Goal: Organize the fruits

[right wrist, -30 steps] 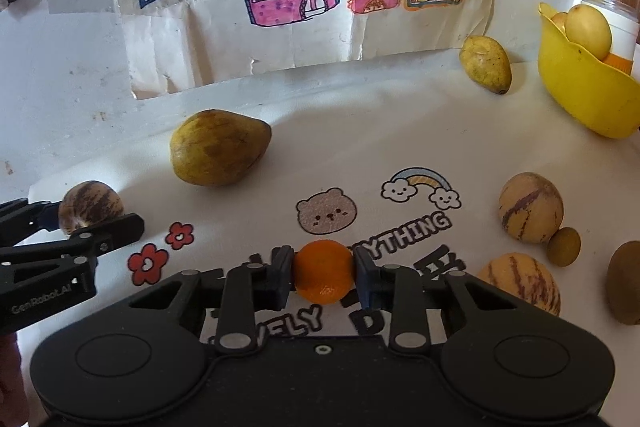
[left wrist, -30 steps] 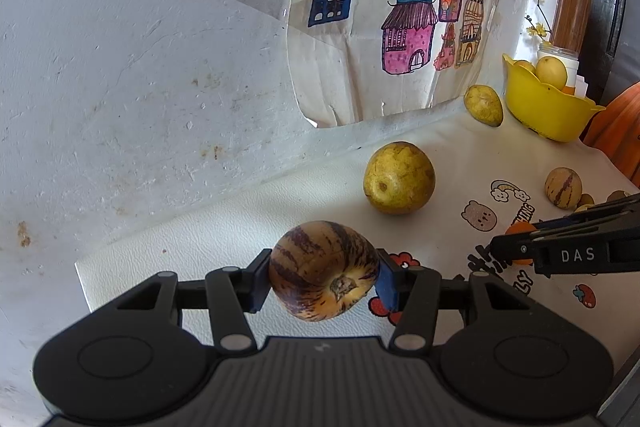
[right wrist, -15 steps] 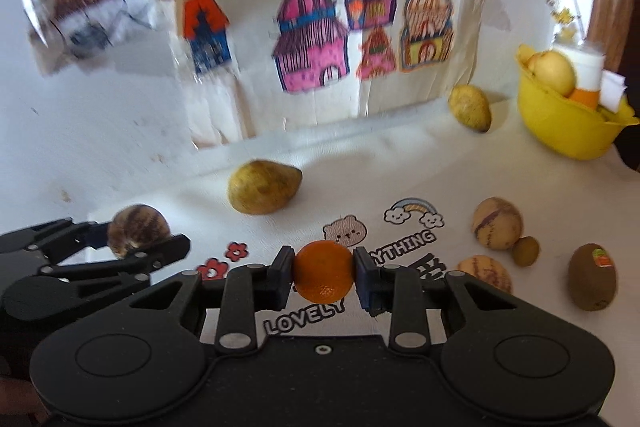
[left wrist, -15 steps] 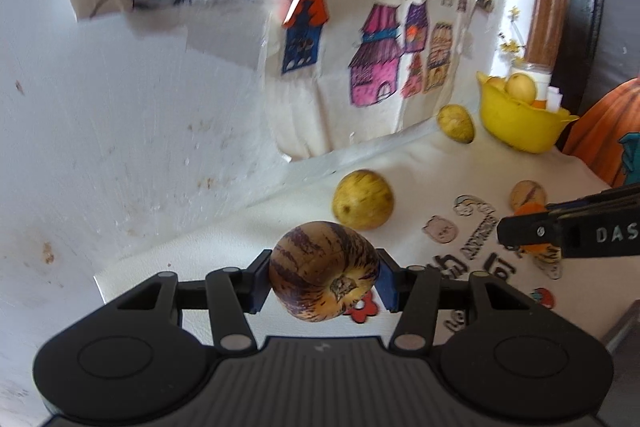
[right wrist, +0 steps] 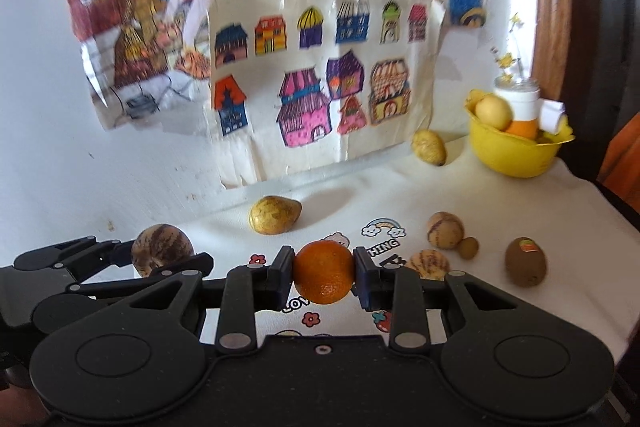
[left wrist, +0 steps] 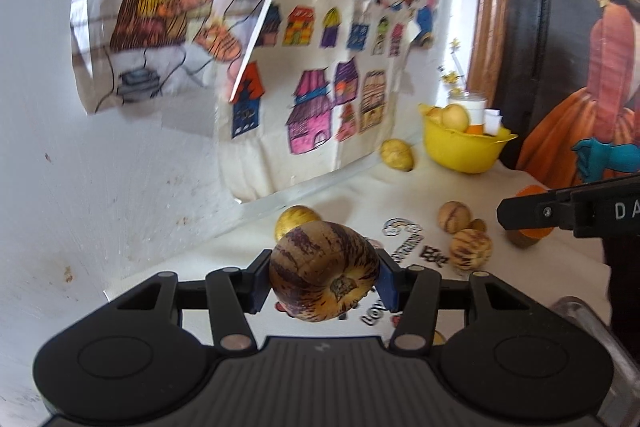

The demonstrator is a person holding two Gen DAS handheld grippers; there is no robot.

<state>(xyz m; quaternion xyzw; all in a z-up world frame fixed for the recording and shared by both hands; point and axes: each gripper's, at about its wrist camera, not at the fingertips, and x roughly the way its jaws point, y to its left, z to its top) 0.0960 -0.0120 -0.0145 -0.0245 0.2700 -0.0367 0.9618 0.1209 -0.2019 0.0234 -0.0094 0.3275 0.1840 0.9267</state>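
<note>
The left hand-held gripper (left wrist: 323, 277) clamps a round purple-striped melon (left wrist: 323, 273); the right hand-held gripper (right wrist: 322, 278) clamps a dimpled orange (right wrist: 323, 273). Both hang above the white printed tabletop (right wrist: 560, 227), a glossy yellow bowl (right wrist: 516, 153) far ahead-right.

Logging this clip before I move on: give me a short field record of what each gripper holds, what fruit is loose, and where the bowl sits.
left gripper: shut on purple-striped round melon
right gripper: shut on small orange citrus
loose on white printed cloth: two yellow-green mottled fruits, two striped tan fruits, brown stickered kiwi, one small olive fruit
yellow plastic bowl: far right corner, already holding fruit
both held fruits: lifted off the cloth
</note>
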